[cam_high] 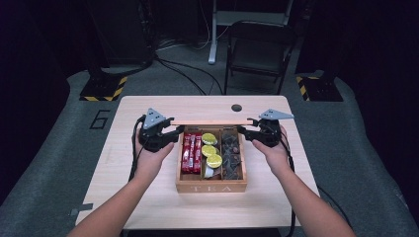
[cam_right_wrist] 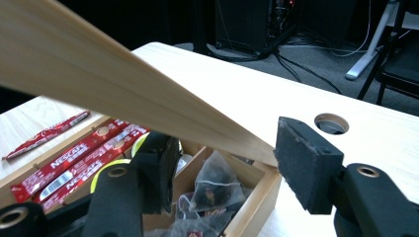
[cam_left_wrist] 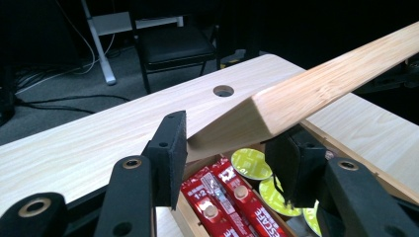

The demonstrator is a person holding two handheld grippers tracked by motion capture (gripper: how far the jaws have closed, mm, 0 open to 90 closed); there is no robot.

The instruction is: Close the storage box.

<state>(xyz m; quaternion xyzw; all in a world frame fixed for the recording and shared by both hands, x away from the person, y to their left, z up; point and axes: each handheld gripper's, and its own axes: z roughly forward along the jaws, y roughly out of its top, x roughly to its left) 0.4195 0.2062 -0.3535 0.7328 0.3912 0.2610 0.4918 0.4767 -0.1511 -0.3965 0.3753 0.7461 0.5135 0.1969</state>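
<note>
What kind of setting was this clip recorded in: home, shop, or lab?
Most likely a lab or recording studio: a lone light wooden table on grey carpet, hazard-striped stand bases, loose cables on the floor and a folding chair in a dark room.

I see the table [cam_high: 148, 197] brightly lit from above while the room toward twelve o'clock stays dark; my gripper views blur the nearest wooden lid [cam_right_wrist: 74, 74].

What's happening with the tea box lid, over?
Left tongs and right tongs straddle the lid ends, grip unclear. Lid raised over tea box. Nothing blocking.
</note>
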